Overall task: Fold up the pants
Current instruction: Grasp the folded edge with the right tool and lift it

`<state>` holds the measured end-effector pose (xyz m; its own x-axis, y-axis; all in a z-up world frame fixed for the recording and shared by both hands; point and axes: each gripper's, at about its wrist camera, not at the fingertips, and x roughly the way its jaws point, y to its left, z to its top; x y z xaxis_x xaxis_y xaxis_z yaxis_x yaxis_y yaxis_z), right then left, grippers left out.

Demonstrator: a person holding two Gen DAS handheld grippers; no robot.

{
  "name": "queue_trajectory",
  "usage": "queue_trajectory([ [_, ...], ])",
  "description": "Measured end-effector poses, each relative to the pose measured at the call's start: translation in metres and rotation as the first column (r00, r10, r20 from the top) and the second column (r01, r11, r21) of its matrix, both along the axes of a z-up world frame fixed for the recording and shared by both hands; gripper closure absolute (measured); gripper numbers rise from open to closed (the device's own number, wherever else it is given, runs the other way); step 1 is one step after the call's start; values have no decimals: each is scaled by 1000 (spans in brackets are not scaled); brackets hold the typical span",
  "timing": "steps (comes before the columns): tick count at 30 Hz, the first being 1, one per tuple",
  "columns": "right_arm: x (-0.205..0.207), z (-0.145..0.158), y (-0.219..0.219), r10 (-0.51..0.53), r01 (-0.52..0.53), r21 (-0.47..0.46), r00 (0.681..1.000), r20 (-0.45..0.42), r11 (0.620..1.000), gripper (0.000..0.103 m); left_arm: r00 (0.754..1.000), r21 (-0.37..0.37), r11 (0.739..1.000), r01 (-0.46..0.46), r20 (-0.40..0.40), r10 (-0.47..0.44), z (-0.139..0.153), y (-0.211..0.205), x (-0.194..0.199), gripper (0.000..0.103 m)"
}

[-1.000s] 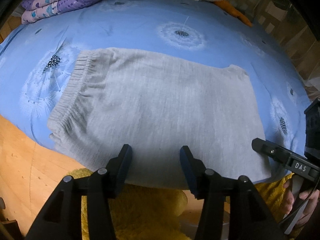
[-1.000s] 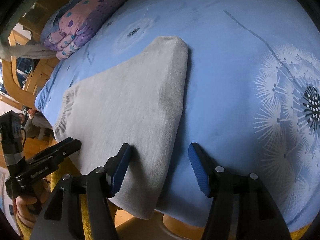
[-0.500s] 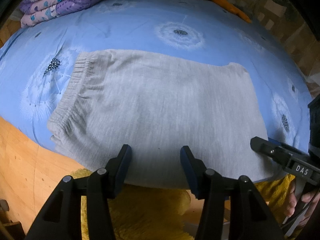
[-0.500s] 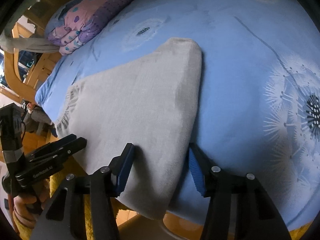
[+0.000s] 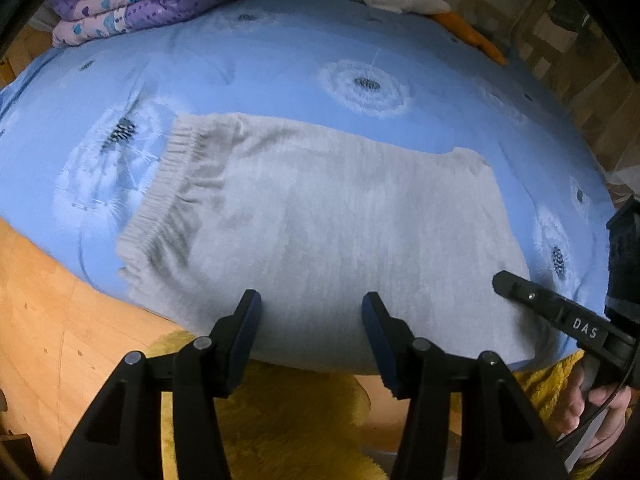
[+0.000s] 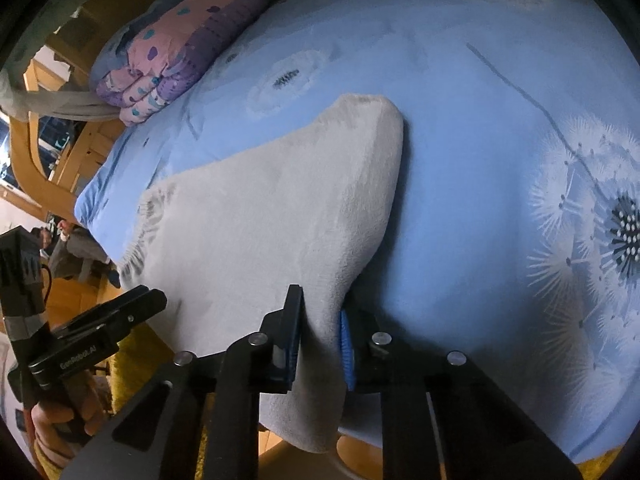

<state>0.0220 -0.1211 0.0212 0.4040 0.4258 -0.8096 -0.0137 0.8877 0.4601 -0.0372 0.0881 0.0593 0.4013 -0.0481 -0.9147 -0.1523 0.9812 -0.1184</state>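
Grey pants lie flat along the near edge of the bed, already folded lengthwise, waistband toward the left corner, the folded end toward the right and drooping a little over the edge. My right gripper has closed on the near right corner of the pants — cloth is pinched between its pads, bunched and lifted slightly off the sheet. My left gripper hangs wide open just off the near edge at mid-length, with nothing between its fingers.

As I judge it, the step in hand is taking hold for the next fold, carrying the right end over toward the waistband. To do it well I want every layer in the right pinch, not just the top one; the bunching suggests a decent bite, though I cannot see the underside. The left should close on the near edge before I lift, so both hands rise together and the cloth travels level — otherwise the far corner will drag and skew. A quilt sits at the far corner, well apart.
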Motion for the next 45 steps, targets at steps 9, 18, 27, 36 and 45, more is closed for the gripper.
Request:
queue_trajectory([
  [9,-2,29,5,23,-22,-19,998,60,1000,88,998,-4,999,-42,36,42,14,19,-7,48],
  [18,-3,61,21,76,-70,-48,988,138,996,88,995,1,996,-92,39,92,19,35,-13,48],
  [27,-5,80,27,113,-106,-49,977,180,993,89,994,3,995,-101,40,101,20,39,-14,48],
  [36,-1,99,45,166,-155,-67,960,226,986,89,993,2,994,-107,46,107,20,49,-12,48],
  [45,11,117,73,237,-223,-84,934,266,971,90,988,9,990,-140,60,140,26,66,-12,48],
])
